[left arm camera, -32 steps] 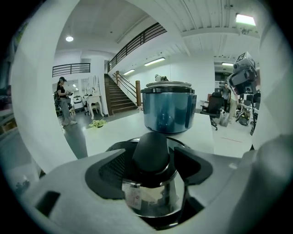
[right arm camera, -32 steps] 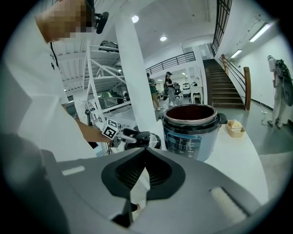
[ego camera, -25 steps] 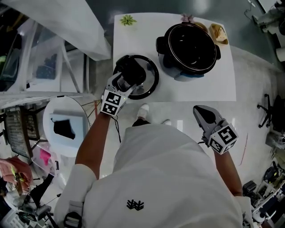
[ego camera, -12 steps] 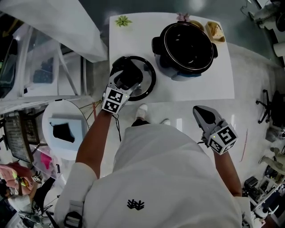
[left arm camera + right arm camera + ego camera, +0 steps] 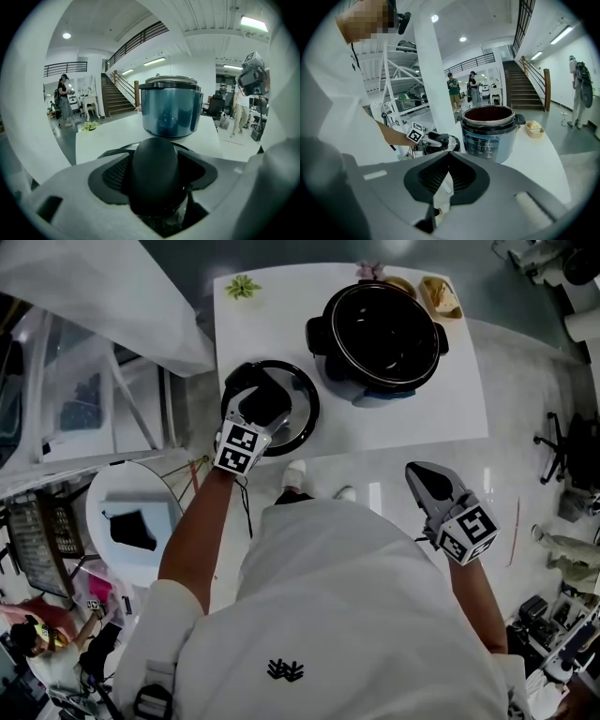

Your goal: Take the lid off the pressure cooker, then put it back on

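left tool (image 5: pixel 257 407) grasps the knob (image 5: pixel 153 173) of the lid (image 5: pixel 300 414) — lid on the tabletop (image 5: pixel 441 409), just left of the open cooker (image 5: pixel 380 334); right tool (image 5: pixel 427 480) clenched, empty, well back.

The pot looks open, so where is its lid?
In the head view, the lid is at the left of the table, beside the cooker, its handle in the left gripper.

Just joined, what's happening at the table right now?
The left gripper is clamped on the knob of the lid. The lid is off, over the table left of the open cooker. The right gripper hangs shut and empty by the person's waist. Refitting the lid is not yet done.
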The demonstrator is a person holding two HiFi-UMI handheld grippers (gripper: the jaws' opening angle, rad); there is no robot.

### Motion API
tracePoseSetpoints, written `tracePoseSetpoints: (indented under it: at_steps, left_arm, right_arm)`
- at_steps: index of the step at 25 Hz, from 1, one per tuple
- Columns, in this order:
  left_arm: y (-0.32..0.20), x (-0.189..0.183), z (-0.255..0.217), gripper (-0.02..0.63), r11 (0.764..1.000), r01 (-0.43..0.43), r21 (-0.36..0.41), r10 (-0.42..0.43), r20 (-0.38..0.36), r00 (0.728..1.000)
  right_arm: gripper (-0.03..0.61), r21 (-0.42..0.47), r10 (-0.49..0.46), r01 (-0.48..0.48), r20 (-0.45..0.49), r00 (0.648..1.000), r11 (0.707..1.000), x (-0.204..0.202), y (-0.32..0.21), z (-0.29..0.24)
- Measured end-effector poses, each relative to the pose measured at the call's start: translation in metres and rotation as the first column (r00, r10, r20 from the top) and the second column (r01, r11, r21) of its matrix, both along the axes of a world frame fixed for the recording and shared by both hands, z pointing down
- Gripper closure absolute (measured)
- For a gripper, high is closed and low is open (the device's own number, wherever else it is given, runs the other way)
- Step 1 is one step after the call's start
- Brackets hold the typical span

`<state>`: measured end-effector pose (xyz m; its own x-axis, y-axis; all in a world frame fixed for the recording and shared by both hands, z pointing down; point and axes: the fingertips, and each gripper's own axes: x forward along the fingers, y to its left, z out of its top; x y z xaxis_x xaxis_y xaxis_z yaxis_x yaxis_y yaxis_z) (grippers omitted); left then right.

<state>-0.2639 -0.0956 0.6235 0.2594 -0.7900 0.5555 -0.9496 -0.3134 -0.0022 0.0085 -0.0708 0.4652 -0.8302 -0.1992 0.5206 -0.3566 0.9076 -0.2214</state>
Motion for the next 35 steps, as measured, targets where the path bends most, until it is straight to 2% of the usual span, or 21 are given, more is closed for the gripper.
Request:
tracePoseSetpoints:
  at_steps: [4, 15, 24, 35]
  left_arm:
    - [-0.001, 0.001, 0.002, 0.319, 1.000, -0.013, -0.007, 0.013, 0.024, 1.000]
    - [0.004, 0.002, 0.005, 0.325, 0.998, -0.031, -0.048, 0.032, 0.030, 0.999]
    - [0.012, 0.001, -0.026, 0.325, 0.998, -0.052, -0.024, 0.053, 0.032, 0.998]
    - [0.030, -0.014, -0.078, 0.325, 1.000, -0.025, -0.001, 0.025, 0.028, 0.999]
  right_arm:
    - [0.565, -0.002, 0.009, -0.009, -0.005, 1.000, 1.000, 0.000, 0.001, 0.002]
    - [0.565, 0.004, 0.010, -0.010, -0.007, 1.000, 1.000, -0.002, 0.002, 0.002]
    - [0.565, 0.014, -0.003, 0.003, 0.018, 1.000, 1.000, 0.001, 0.003, -0.002]
    - [0.565, 0.014, -0.028, 0.027, 0.056, 0.998, 1.000, 0.011, 0.003, -0.004]
